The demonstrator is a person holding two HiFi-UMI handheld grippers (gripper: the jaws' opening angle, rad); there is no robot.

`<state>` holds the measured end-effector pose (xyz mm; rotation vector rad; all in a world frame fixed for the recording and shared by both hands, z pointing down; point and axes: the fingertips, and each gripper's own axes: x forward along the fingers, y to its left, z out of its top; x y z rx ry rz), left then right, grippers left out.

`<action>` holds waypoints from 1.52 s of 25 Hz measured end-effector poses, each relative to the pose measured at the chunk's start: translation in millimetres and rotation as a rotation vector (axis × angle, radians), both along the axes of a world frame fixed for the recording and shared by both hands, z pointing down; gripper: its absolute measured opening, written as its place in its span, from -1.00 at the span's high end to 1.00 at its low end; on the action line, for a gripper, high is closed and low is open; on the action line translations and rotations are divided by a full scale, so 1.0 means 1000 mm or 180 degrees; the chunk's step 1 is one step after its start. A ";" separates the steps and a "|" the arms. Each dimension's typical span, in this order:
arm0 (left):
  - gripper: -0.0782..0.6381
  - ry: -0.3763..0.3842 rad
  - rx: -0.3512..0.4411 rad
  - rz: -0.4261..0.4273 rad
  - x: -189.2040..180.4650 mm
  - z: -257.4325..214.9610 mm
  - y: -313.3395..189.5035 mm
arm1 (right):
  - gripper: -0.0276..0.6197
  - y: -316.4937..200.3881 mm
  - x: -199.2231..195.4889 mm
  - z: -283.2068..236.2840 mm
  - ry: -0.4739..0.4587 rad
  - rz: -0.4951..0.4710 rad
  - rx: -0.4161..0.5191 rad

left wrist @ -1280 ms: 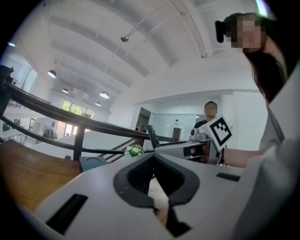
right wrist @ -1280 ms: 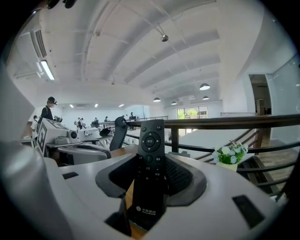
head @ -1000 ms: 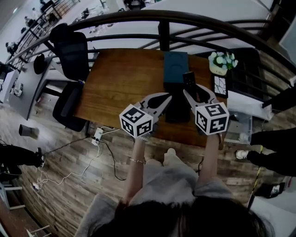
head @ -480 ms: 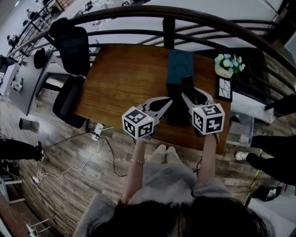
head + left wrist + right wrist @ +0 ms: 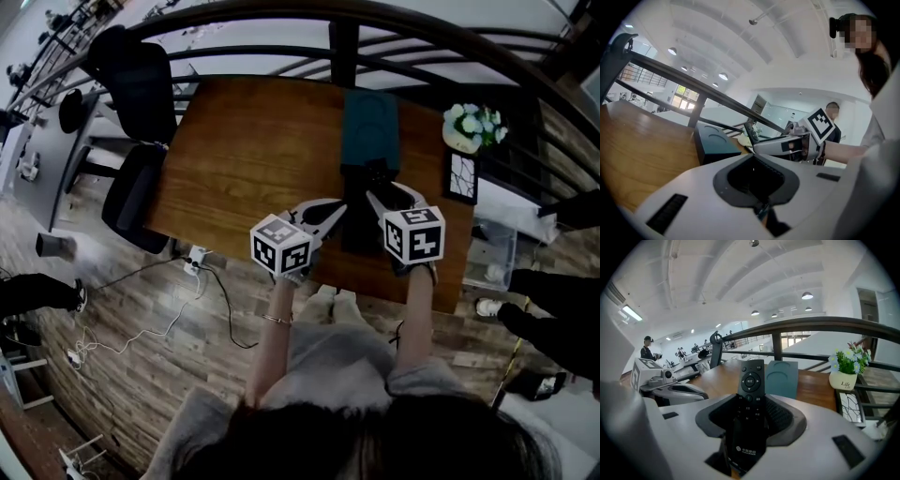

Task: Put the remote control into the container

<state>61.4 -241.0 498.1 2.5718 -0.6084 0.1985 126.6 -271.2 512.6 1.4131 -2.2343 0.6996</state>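
Right gripper point(image 5: 751, 401): clenched on the remote control point(image 5: 751, 380), pressing its two long edges around the lower half, with the button end poking out far past the tips. Hangs over the near right part of the table, just short of the container and in line with it. Left gripper point(image 5: 754, 161): closed on nothing, hovering just left of the other. Then by size: wooden table point(image 5: 244, 150) filling the middle of the head view. On its far right part, the dark teal container point(image 5: 368, 131), a long box lying straight ahead of the remote control; cannot tell from these views whether its top is open or lidded. Right of that, a small pot of flowers point(image 5: 472, 127), well clear of the path. Down to the remote control itself: slim, black, flat-faced. Probably light and stiff plastic, so no sag and no call for a hard squeeze. Likely smooth along the edges, so liable to slide or pivot with so much length overhanging the jaws. Best taken as now, across the narrow width on the plain lower body, or a little nearer mid-length for balance. Better kept off the round navigation pad point(image 5: 751, 381) and the small keys below it, to avoid pressing them. Not delicate by the look of it, though better lowered into the container than dropped.
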 end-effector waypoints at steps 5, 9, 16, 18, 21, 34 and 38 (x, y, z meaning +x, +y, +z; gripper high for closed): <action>0.77 -0.0035 -0.0141 0.0002 -0.006 0.018 -0.003 | 0.32 -0.005 -0.007 0.019 0.0053 -0.0007 -0.0175; 0.77 -0.0064 -0.0228 -0.0001 -0.006 0.029 -0.005 | 0.31 -0.007 -0.009 0.035 0.0112 -0.0023 -0.0332; 0.77 -0.0117 -0.0383 -0.0019 -0.011 0.047 -0.004 | 0.31 -0.006 -0.014 0.059 0.0224 -0.0057 -0.0569; 0.77 -0.0132 -0.0425 -0.0026 -0.012 0.052 -0.004 | 0.31 -0.007 -0.014 0.061 0.0257 -0.0069 -0.0623; 0.77 -0.0159 -0.0487 -0.0029 -0.012 0.060 -0.003 | 0.31 -0.008 -0.014 0.068 0.0327 -0.0076 -0.0704; 0.77 -0.0183 -0.0726 -0.0080 -0.018 0.085 -0.001 | 0.31 -0.007 -0.019 0.103 0.0598 -0.0135 -0.1060; 0.77 -0.0203 -0.0767 -0.0074 -0.018 0.089 0.001 | 0.31 -0.006 -0.020 0.113 0.0729 -0.0142 -0.1145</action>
